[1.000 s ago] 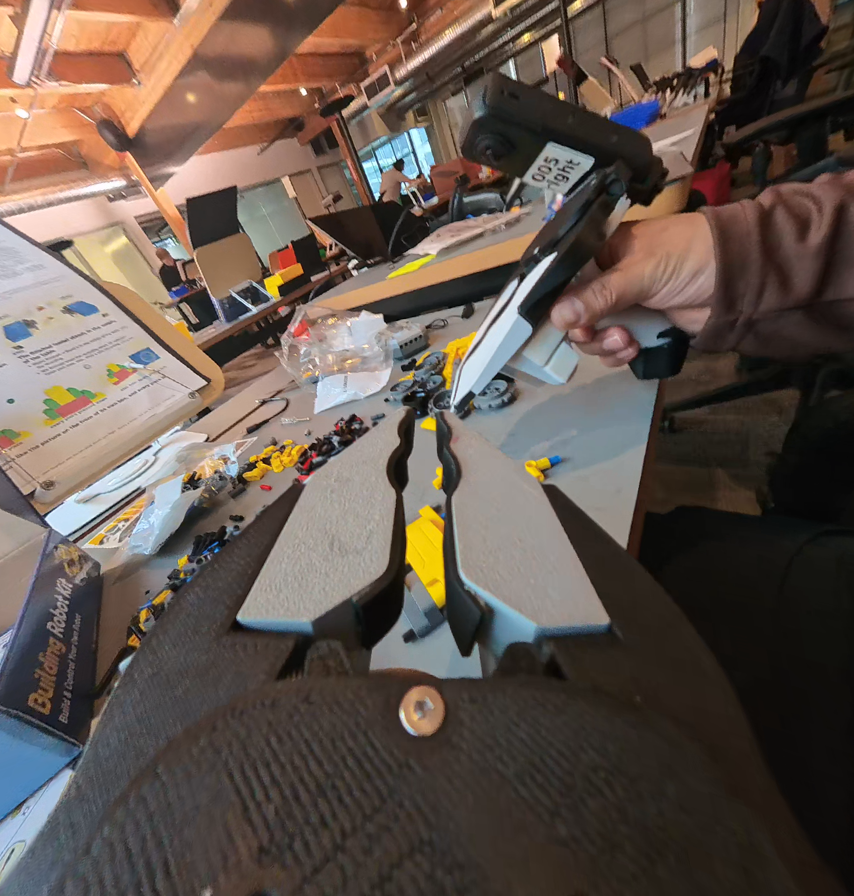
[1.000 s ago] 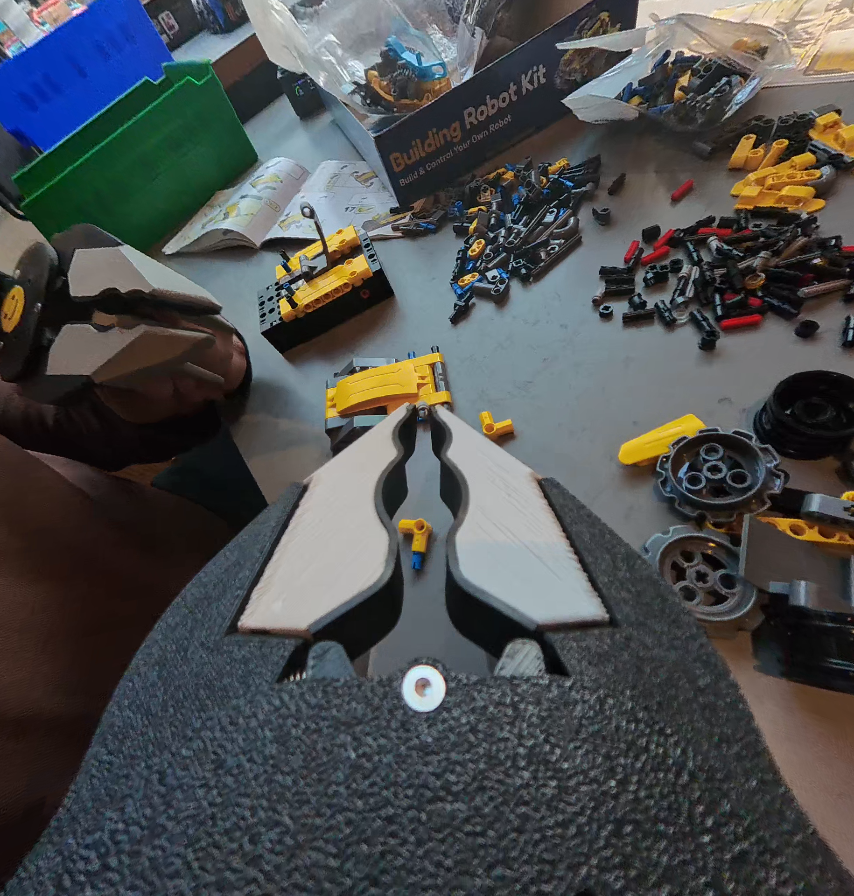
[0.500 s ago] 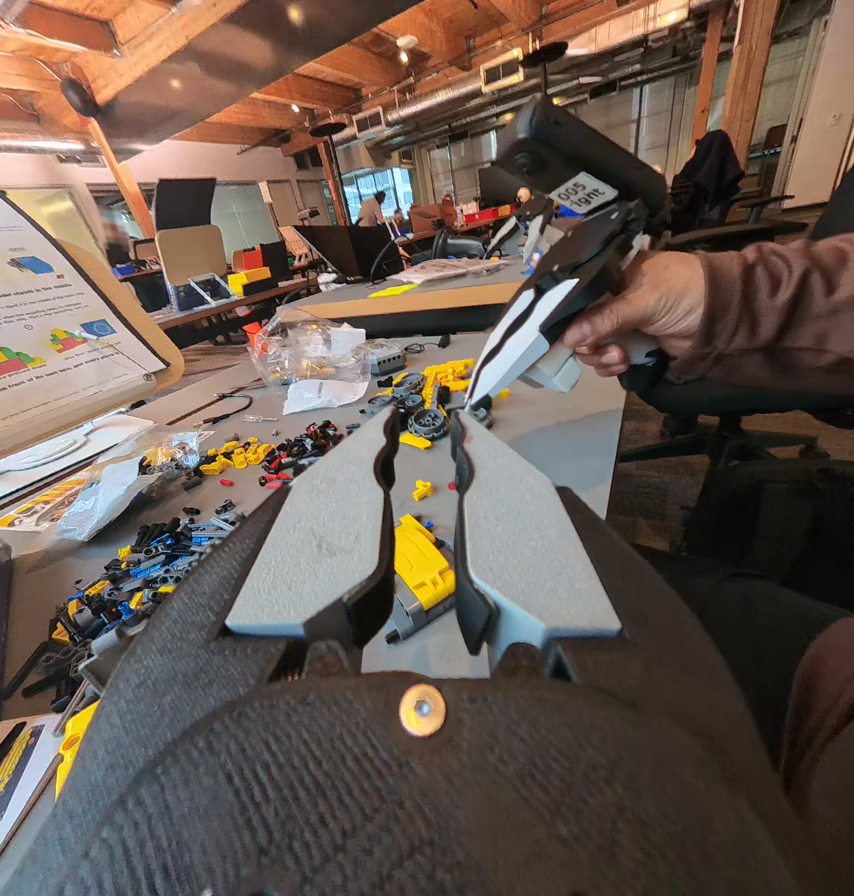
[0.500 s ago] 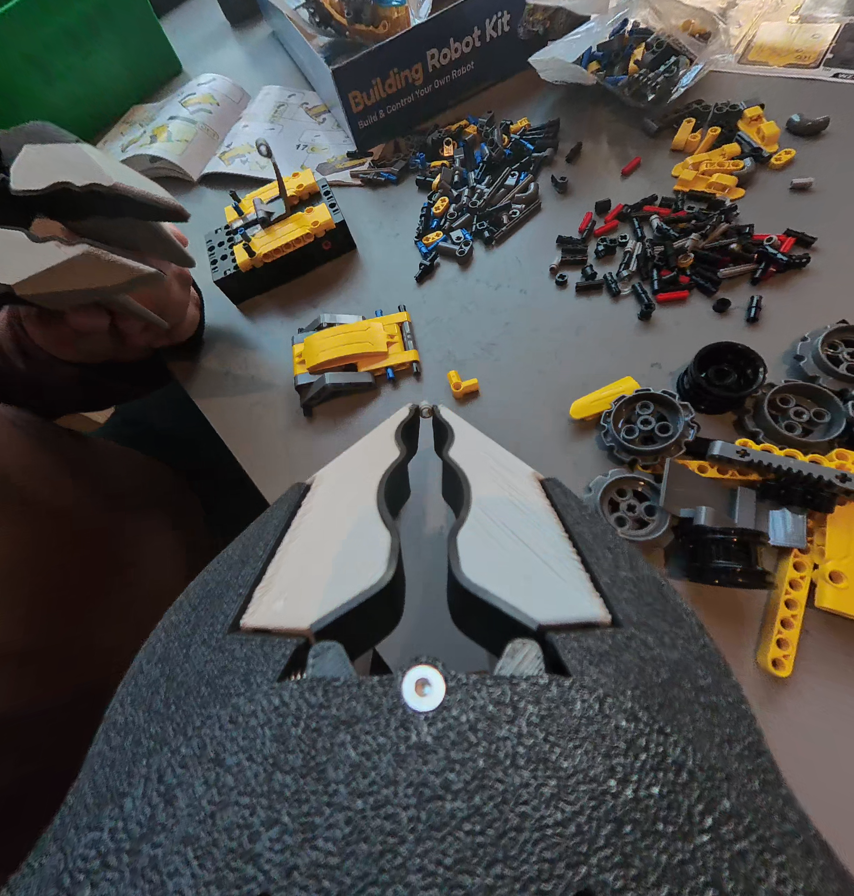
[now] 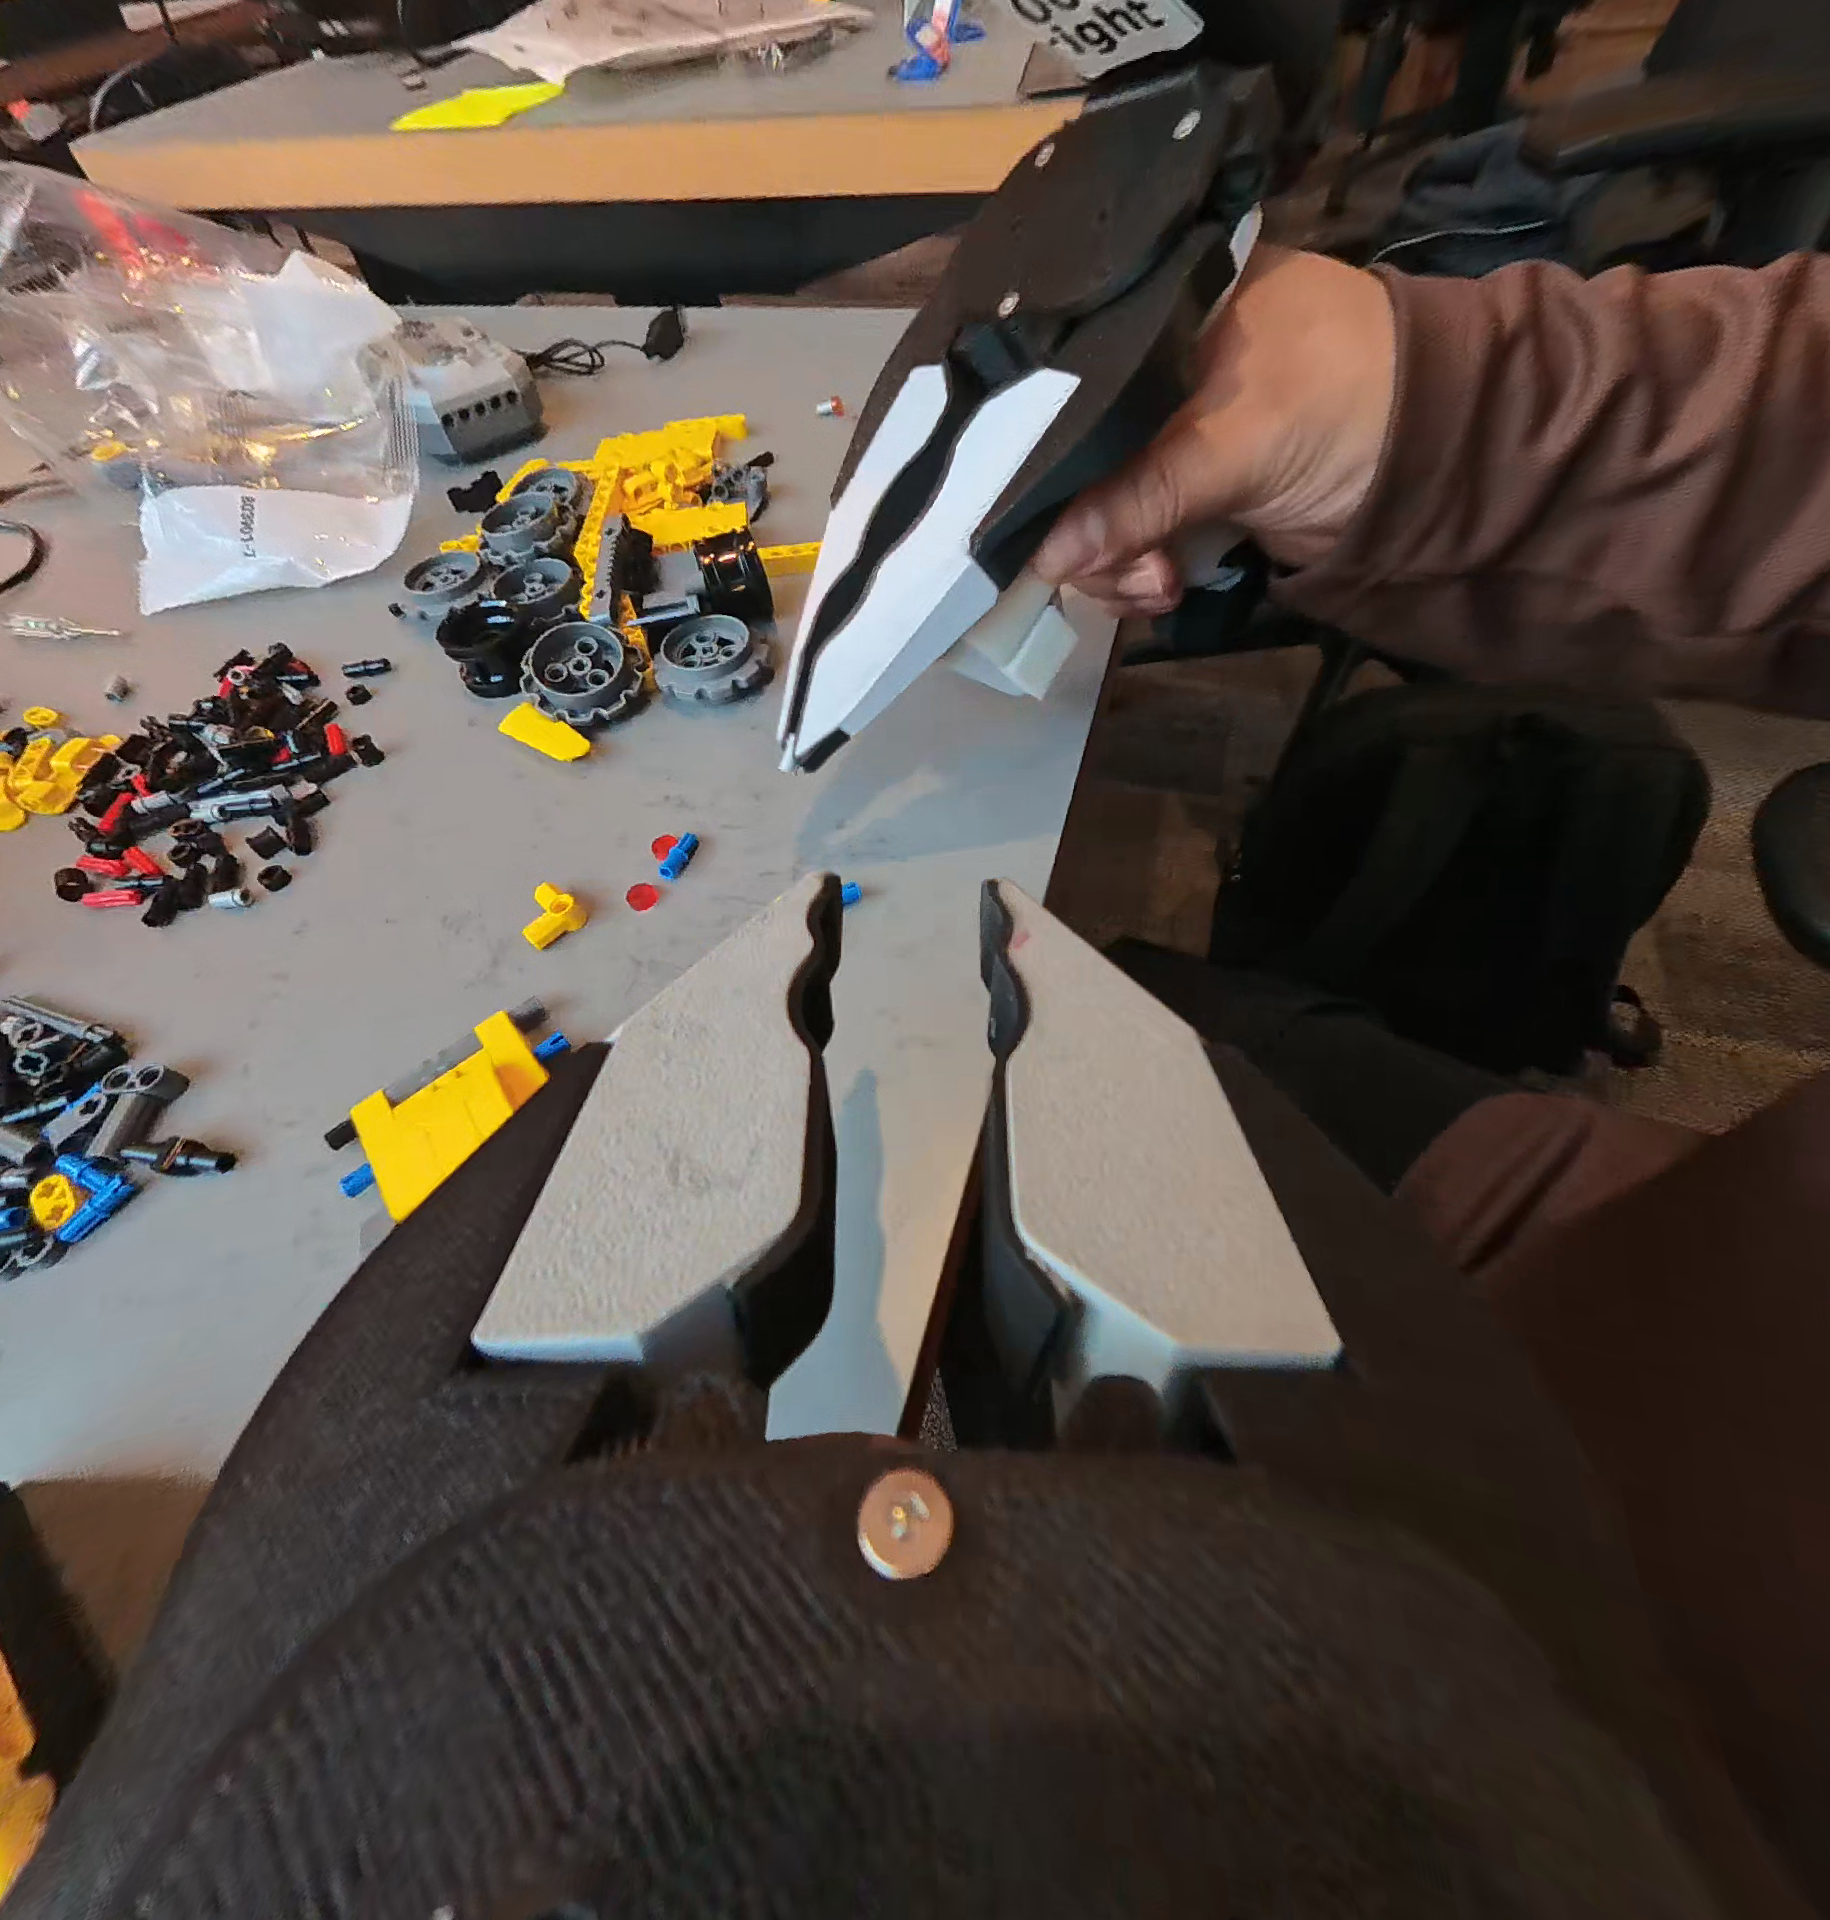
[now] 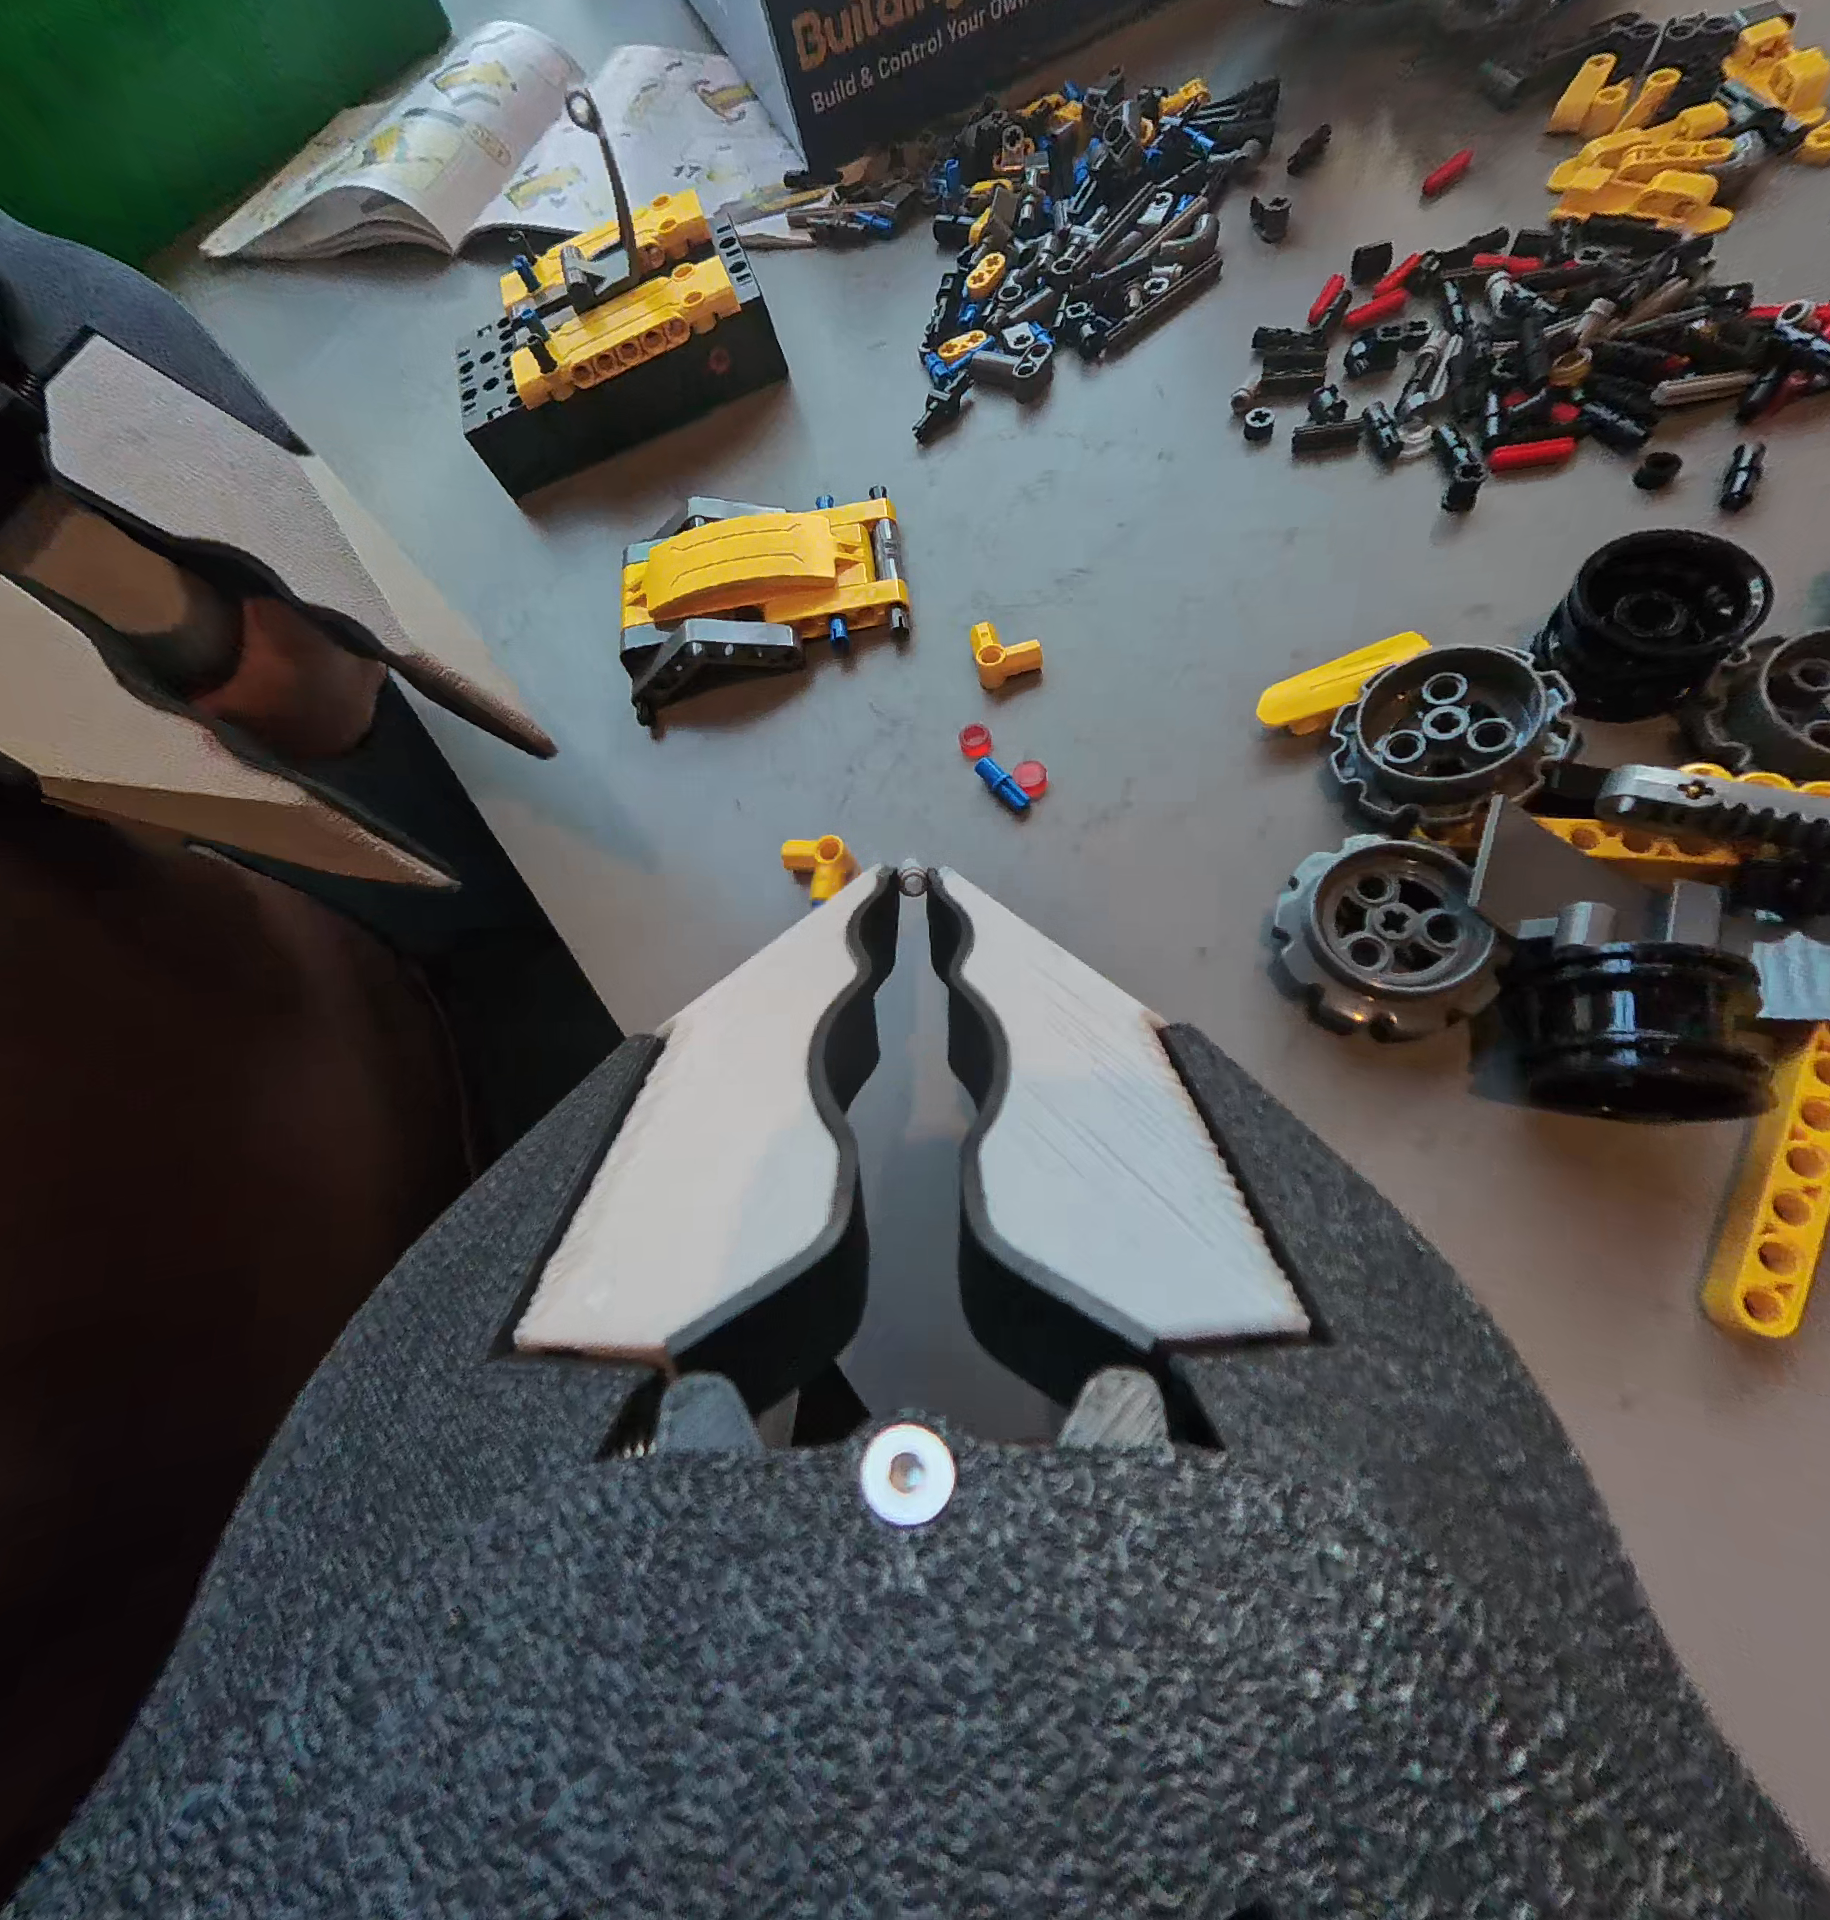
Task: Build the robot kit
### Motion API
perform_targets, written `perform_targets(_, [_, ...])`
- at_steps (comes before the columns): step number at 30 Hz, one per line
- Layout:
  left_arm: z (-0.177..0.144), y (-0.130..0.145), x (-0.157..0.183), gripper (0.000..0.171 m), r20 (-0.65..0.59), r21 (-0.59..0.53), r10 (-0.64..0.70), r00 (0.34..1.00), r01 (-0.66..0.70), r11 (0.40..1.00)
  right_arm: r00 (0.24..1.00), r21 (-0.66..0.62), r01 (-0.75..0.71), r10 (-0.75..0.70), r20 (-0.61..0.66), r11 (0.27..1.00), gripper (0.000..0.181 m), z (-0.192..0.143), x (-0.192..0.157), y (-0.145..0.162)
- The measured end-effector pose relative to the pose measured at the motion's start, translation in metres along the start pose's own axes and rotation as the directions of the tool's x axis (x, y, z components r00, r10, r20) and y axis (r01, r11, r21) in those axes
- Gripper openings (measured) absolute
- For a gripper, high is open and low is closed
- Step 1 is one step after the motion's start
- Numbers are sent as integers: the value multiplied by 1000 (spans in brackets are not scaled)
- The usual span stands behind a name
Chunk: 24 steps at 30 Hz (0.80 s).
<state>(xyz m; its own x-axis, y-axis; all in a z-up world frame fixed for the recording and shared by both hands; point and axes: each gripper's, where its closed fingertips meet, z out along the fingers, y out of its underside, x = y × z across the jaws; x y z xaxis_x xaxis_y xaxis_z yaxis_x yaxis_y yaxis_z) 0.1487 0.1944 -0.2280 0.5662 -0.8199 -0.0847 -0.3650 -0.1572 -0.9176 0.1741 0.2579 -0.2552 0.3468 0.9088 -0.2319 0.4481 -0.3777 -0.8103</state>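
Left wrist view: left gripper [image 5: 911, 899] is apart and empty, hanging over the near edge of the grey table [image 5: 454, 935], a small blue pin end just beside its left fingertip. The yellow sub-assembly [image 5: 443, 1112] sits just left of it; the right gripper [image 5: 802, 753] hovers above the table with tips nearly together. Risk — the parts lie close to the edge, so a sideways nudge from either finger could knock them off. Right wrist view: right gripper [image 6: 912, 881] is clamped on a tiny grey pin [image 6: 912, 883] at the very tips, so the grip looks marginal and the pin could rotate or pop out. A yellow elbow connector [image 6: 819, 860] lies just beside the tips; two red studs and a blue pin [image 6: 1002, 781] lie beyond, and wheels [image 6: 1446, 727] lie off to the right.
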Motion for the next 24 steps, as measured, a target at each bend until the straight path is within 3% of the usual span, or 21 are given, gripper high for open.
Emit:
perform_targets(15, [19,22,-11,18,12,-186,34,999,-31,982,1000,-80,-3,2,-5,997,4,10,-5,15])
perform_targets(24, [11,26,-9,16,19,-155,16,1000,-13,988,1000,-145,2,1,19,989,4,18,-11,21])
